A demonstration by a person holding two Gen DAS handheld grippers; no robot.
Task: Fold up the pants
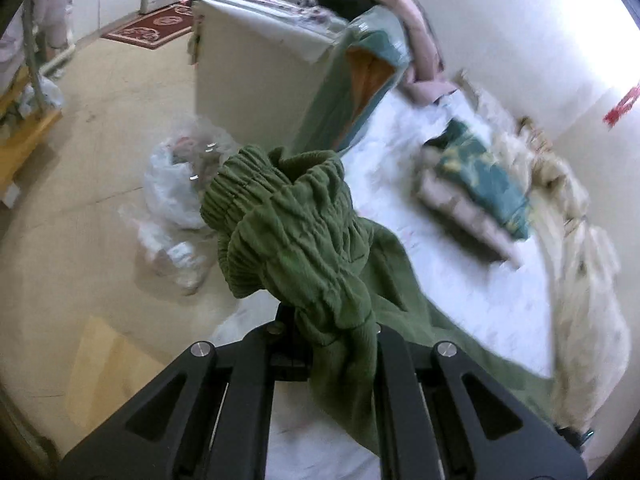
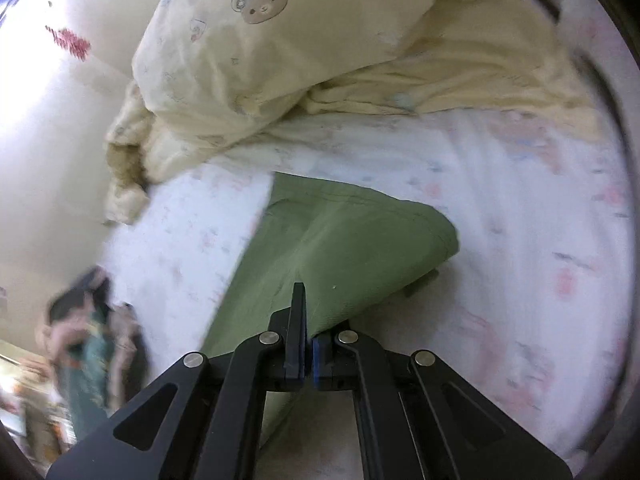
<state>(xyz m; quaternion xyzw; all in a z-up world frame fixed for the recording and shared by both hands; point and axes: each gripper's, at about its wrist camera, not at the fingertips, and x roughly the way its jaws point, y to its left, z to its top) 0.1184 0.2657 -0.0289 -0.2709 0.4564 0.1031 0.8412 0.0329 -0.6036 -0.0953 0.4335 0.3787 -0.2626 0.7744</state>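
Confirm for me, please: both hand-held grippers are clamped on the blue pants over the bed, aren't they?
Not quite: the pants are green, not blue, as both wrist views show. The rest holds: the left hand-held gripper pinches the gathered waistband, and the right hand-held gripper is shut on the fabric over the bed.

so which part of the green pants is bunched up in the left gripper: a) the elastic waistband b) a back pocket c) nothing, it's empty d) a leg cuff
a: in the left wrist view the gathered, ribbed elastic waistband of the green pants is bunched between the fingers of the left gripper, with the rest of the fabric trailing down onto the bed sheet.
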